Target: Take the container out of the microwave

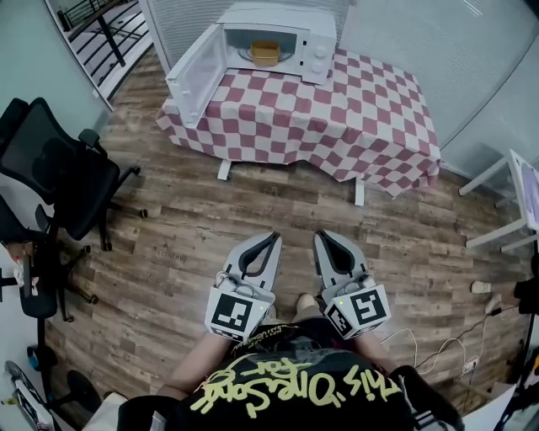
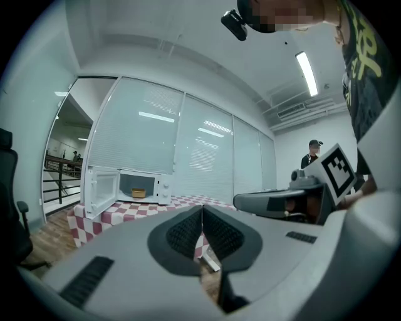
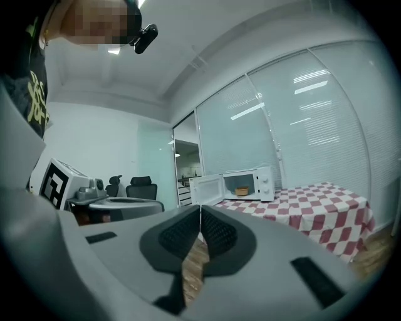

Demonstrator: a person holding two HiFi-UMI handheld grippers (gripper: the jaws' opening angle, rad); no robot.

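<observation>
**Wood-plank floor (image 1: 278,210) lying between you and the open microwave (image 1: 278,13)**

Floorboards are stretching from your feet to a table (image 1: 370,126) draped in a red-and-white checked cloth. The white microwave is sitting at that table's far left corner, with its door (image 1: 195,74) standing wide open to the left. You are standing well apart from it. You are holding the left gripper (image 1: 273,239) and the right gripper (image 1: 322,239) level and side by side in front of you. Each one has its jaws pressed together with nothing between them.

By my reading, the approach is the step in hand, and no reach is being made yet. You are going to need to close the gap first, then spread one gripper's jaws before entering the cavity. Because the door is hanging out on the left, the right gripper is probably getting the freer line. Aim to go in straight and level so the pads are meeting the container's side walls squarely.

The container (image 1: 264,53) is sitting inside the microwave, near the middle of the cavity. It is showing as a small, low, yellow-orange tub of roughly square outline. It is looking light and easy to pinch, though from here it is too small to tell whether it is carrying a lid.
</observation>
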